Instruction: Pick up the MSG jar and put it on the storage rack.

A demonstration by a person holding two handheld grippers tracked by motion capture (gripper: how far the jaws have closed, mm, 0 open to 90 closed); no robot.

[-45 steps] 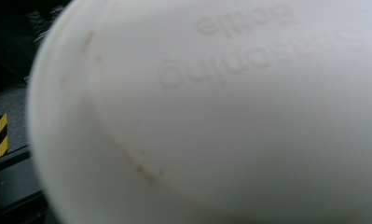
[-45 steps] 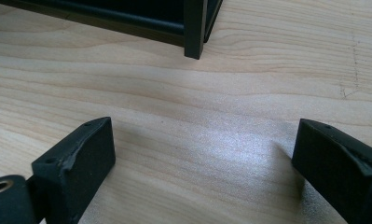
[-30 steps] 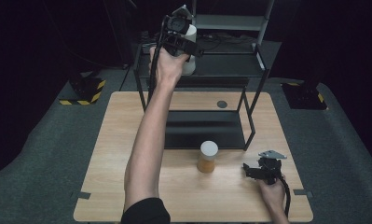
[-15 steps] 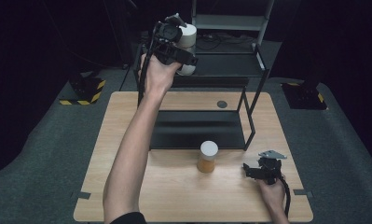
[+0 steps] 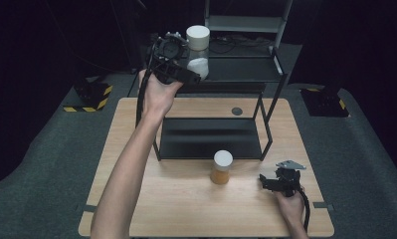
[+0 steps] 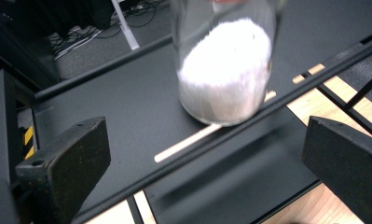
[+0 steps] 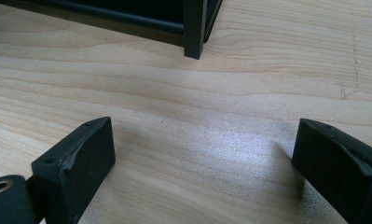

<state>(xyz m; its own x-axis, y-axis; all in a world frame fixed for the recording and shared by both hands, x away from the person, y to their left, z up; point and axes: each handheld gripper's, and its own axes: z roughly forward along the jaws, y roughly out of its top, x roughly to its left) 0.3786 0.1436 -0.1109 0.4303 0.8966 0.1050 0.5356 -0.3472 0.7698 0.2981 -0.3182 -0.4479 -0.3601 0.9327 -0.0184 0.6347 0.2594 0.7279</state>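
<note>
A clear jar with a white lid and white powder inside stands on the top shelf of a black metal rack. My left gripper hovers just left of and before it. In the left gripper view the jar stands beyond the wide-apart jaws of the left gripper, not between them; they have just been opening. A small jar of orange stuff with a white lid stands on the wooden table. My right gripper rests on the table to its right, open and empty.
The rack's lower shelf lies dark just behind the orange jar. A rack leg stands ahead of the right gripper. A small dark disc lies on the table behind the rack. Grey floor surrounds the table.
The left gripper has let go of the powder jar and drawn back from it, down and to the left. The jar stays standing on the top shelf. The right gripper has kept still.
</note>
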